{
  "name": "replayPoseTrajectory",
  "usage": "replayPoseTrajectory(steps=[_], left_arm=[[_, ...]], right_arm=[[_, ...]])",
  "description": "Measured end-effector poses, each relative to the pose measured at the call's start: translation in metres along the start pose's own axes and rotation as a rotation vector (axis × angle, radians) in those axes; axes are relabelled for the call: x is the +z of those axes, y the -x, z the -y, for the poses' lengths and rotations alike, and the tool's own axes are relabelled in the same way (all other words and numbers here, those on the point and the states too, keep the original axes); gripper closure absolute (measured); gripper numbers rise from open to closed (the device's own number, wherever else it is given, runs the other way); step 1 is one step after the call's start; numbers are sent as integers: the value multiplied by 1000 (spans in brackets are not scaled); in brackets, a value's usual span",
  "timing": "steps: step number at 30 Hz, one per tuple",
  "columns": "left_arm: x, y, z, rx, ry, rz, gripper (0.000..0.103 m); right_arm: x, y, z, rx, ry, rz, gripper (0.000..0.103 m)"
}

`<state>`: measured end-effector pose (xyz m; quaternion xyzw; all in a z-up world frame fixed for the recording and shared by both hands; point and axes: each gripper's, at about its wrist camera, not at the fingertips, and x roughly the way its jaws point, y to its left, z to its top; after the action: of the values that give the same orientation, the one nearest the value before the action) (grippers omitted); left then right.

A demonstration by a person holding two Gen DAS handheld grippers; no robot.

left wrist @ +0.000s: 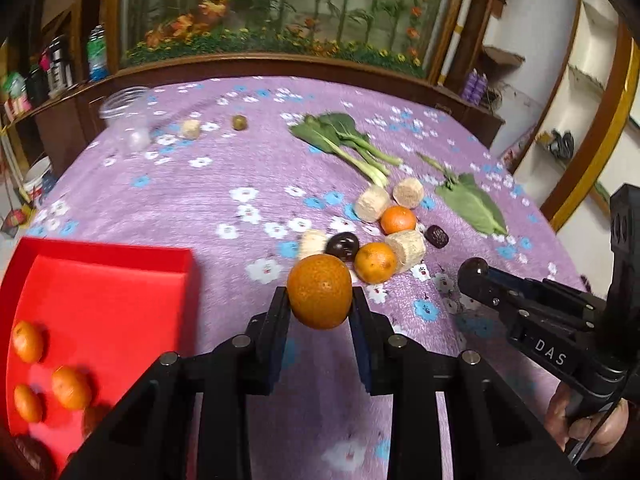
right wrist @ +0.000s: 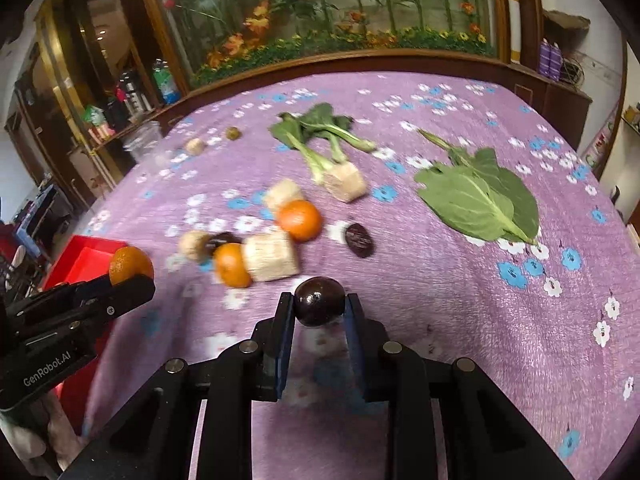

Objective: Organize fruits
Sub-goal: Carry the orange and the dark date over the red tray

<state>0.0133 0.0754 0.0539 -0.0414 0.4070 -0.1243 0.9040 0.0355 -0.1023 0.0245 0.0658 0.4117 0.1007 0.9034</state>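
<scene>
The left claw (left wrist: 319, 300) is gripping an orange (left wrist: 319, 291), probably for the red tray (left wrist: 100, 276) at nine o'clock holding oranges, while the right claw (right wrist: 320, 307) is pinching a dark plum (right wrist: 319, 301) above the desk (right wrist: 440, 300).

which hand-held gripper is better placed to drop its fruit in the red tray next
Left. The left hand-held gripper is shut on an orange right beside the red tray, where oranges already lie. The right hand-held gripper grips a dark plum farther from it.
</scene>
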Motion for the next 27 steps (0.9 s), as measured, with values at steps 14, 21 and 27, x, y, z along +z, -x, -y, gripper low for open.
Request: replayPoseTrajectory(steps=[14,21,27], left_arm=[[-25,71,-124,256,164,95,74],[-35,62,-175,291,242,56,74],[-36,58,-188,313,240,50,74]], right_arm=[[-1,16,-140,218,182,-23,75],[-4,-15,-201,293,253,-88,75],[-11,-45,-233,309,301,-144,75]])
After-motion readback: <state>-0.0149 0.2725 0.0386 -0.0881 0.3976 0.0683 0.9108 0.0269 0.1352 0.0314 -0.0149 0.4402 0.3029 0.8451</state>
